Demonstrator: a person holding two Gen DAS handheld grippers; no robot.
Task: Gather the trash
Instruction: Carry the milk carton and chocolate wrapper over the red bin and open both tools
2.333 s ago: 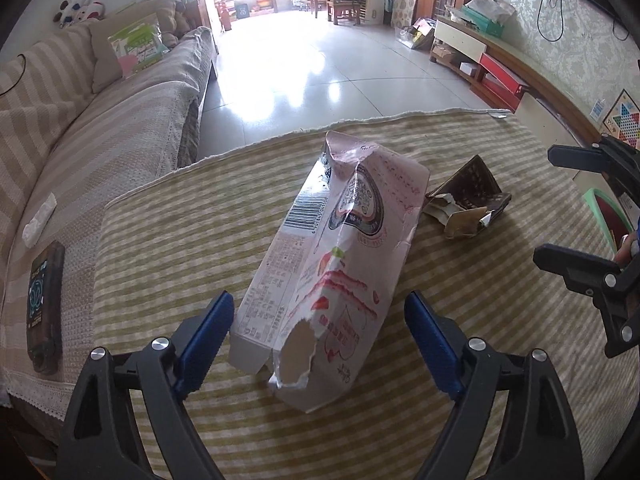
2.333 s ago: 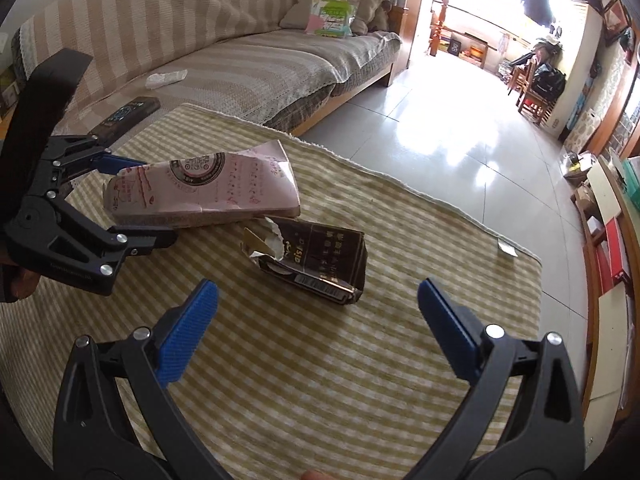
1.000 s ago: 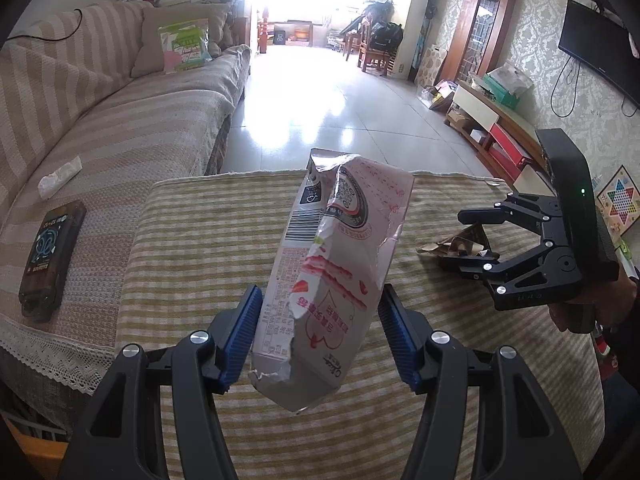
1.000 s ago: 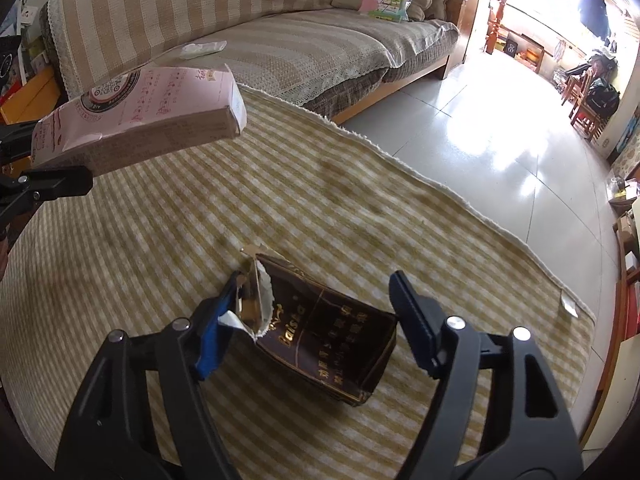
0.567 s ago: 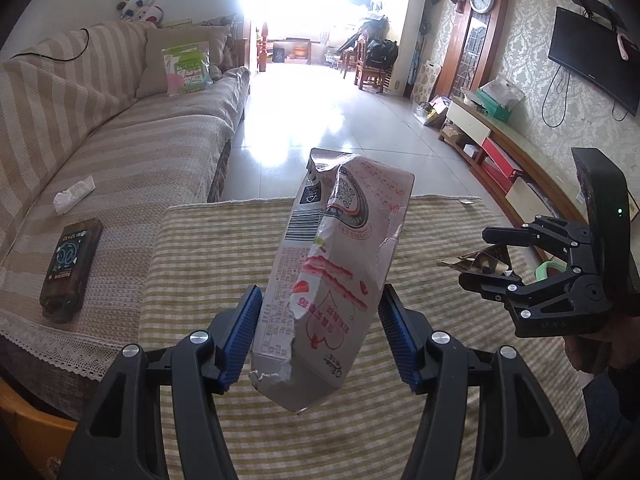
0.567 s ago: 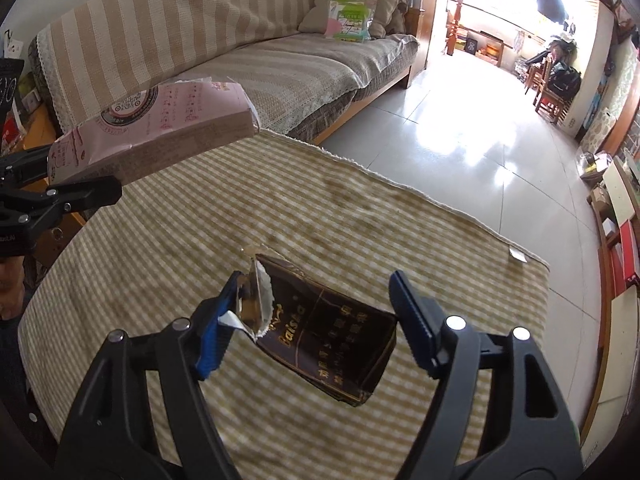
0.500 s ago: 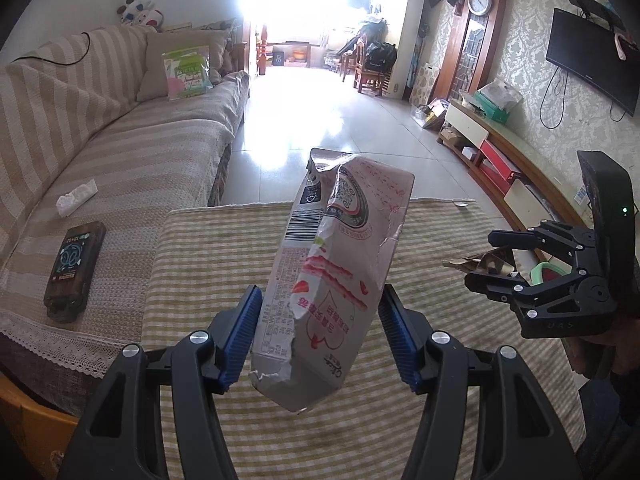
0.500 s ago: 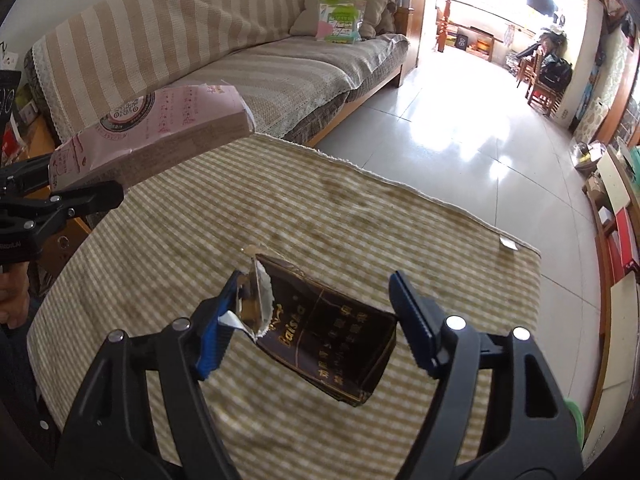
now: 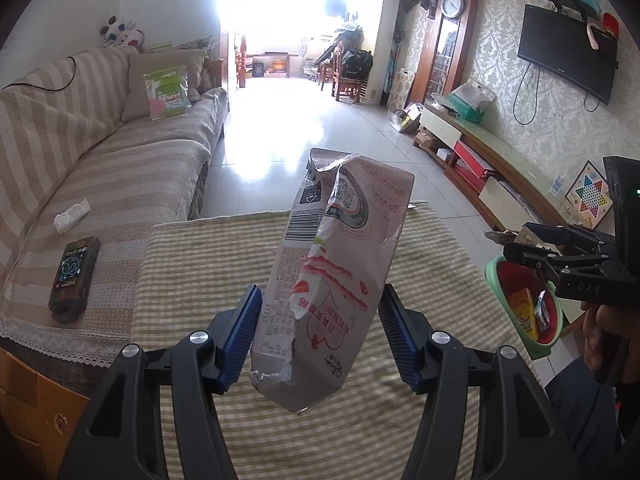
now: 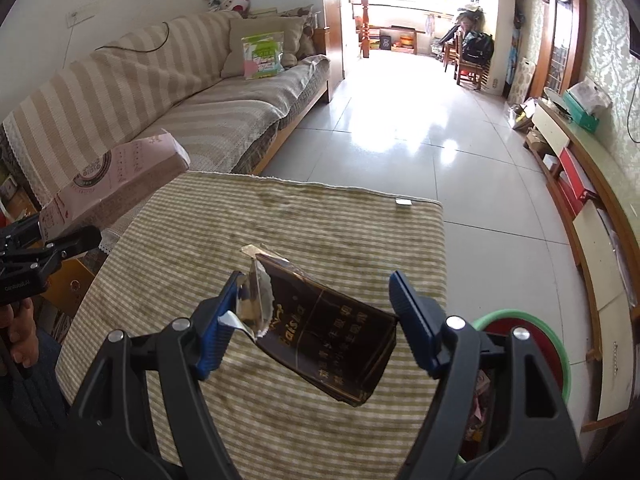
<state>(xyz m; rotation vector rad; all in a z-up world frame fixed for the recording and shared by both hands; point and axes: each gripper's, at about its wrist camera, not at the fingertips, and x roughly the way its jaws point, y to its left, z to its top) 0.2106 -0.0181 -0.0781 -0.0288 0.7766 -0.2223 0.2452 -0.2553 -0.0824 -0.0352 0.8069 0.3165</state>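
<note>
Left tool [image 9: 318,334] clamped on torn pink carton [image 9: 334,280], held above striped worktop [image 9: 200,264]. Right tool [image 10: 314,322] clamped on dark brown box [image 10: 332,340], beside green-rimmed bin [image 10: 558,356] at worktop's right edge.

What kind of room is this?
A home living room, most likely: a striped sofa along one wall, a wall-mounted television opposite, and a cloth-covered table in front.

Striped sofa [image 9: 100,152], glossy tile floor [image 10: 420,152], wall-mounted TV [image 9: 568,68]
</note>
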